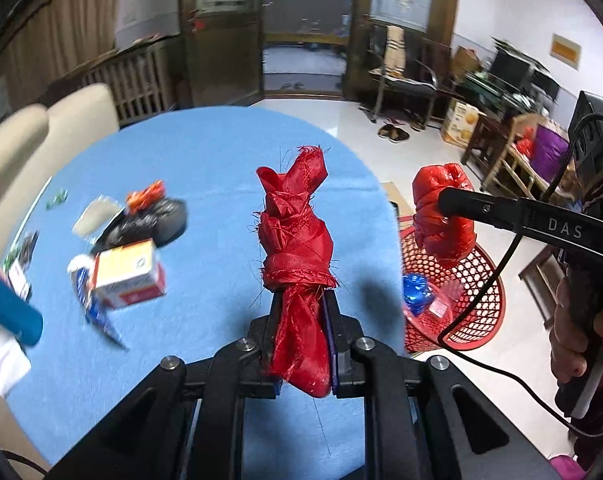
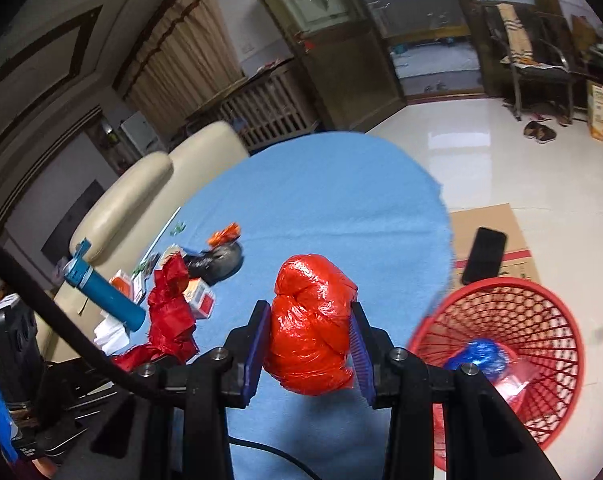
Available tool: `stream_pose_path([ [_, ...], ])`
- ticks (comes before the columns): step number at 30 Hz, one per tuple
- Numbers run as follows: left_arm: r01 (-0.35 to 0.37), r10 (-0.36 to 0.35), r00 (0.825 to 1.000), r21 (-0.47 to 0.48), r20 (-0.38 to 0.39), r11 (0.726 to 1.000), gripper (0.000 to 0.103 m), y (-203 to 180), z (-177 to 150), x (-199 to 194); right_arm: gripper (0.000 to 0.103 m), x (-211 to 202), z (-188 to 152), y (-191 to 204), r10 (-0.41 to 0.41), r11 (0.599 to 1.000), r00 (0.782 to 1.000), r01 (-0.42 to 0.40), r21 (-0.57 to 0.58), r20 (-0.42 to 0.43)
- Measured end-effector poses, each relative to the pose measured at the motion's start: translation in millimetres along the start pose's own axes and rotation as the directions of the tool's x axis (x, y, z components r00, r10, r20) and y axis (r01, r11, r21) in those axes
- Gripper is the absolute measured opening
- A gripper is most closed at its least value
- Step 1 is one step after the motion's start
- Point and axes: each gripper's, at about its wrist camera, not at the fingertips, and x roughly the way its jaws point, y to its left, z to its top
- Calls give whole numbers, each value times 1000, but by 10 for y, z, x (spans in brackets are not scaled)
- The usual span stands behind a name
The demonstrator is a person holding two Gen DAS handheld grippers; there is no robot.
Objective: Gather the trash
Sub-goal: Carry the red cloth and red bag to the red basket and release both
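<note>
the right gripper (image 2: 310, 344), jaws clamped on the red plastic bundle (image 2: 311, 324), should centre over the red basket (image 2: 549, 360) at lower right before letting go, while the left gripper (image 1: 301, 336) pinches the red fabric bundle (image 1: 297, 240).

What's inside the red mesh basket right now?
Inside the red mesh basket: a crumpled blue foil wrapper and a clear pinkish plastic piece. The right tool's frame covers the near side, so anything there can't be seen.

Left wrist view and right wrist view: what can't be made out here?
- Left wrist view: pile with the orange-white box is motion-blurred; print unreadable.
- Left wrist view: right claw tips are buried in the red plastic wad.
- Right wrist view: red basket is cut off by the claw body; only a blue wrapper shows inside.
- Right wrist view: left claw hidden behind the red fabric bundle.
</note>
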Motion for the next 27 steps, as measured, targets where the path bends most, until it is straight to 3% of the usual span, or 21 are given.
stream_pose_path([
  [17,16,-13,1000,216,-15,976,17,-874,320,202,41,-555,13,-829,-101,986,989,85,145,110],
  [27,118,-93,990,268,-106,956,17,-1266,384,514,41,-706,-50,-1334,-141,963,983,108,247,121],
])
